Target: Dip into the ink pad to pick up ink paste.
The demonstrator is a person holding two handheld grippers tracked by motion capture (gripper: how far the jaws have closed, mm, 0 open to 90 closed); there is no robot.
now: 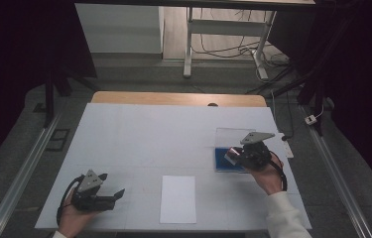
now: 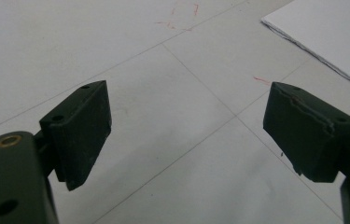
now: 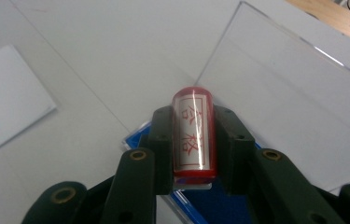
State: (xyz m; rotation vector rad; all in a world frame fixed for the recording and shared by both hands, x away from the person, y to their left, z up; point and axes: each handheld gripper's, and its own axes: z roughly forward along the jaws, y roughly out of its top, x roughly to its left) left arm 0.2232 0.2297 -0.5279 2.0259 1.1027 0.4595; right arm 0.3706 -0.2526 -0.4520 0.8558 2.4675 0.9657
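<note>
While the left gripper lay low near the surface's front left corner with its fingers spread wide and nothing between them, the right gripper had its fingers clenched on a red-bodied stamp, one finger against each long side. The stamp's white face, with red characters inside a red frame, was turned up toward the right gripper view's camera. It was held just above a blue ink pad in a clear case, whose open lid stood behind it, toward the surface's right edge; whether the stamp touched the pad could not be told, since the fingers hid its lower end. In the high view the stamp was a small blur at the gripper's front. A white sheet of paper lay at the middle of the front edge, between the two grippers. The left hand cradled its gripper from below, pointing right; the right hand, sleeve at the wrist, reached forward from the front right corner.
</note>
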